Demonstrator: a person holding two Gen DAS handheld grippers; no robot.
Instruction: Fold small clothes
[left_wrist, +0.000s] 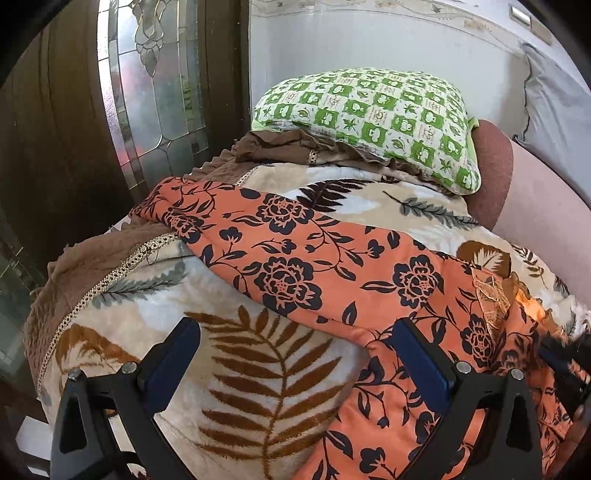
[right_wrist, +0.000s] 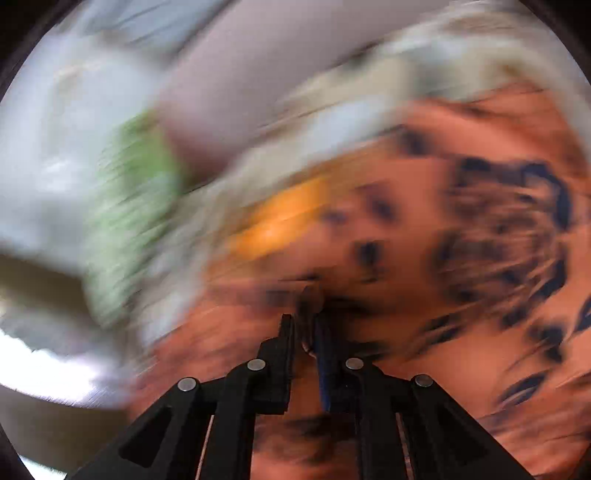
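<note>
An orange garment with dark navy flowers (left_wrist: 332, 266) lies spread diagonally across a leaf-print blanket (left_wrist: 258, 373) on a bed. My left gripper (left_wrist: 295, 332) is open and empty, hovering over the blanket at the garment's near edge; its right finger (left_wrist: 421, 354) is over the cloth. In the blurred right wrist view, my right gripper (right_wrist: 304, 321) is shut on a fold of the orange garment (right_wrist: 461, 221). The right gripper also shows at the right edge of the left wrist view (left_wrist: 565, 358), on the garment.
A green-checked pillow (left_wrist: 373, 118) lies at the head of the bed. A brown ruffled bedspread (left_wrist: 74, 266) hangs at the left side. A dark wooden door with leaded glass (left_wrist: 155, 81) stands to the left. A pink bolster (left_wrist: 517, 192) lies along the right.
</note>
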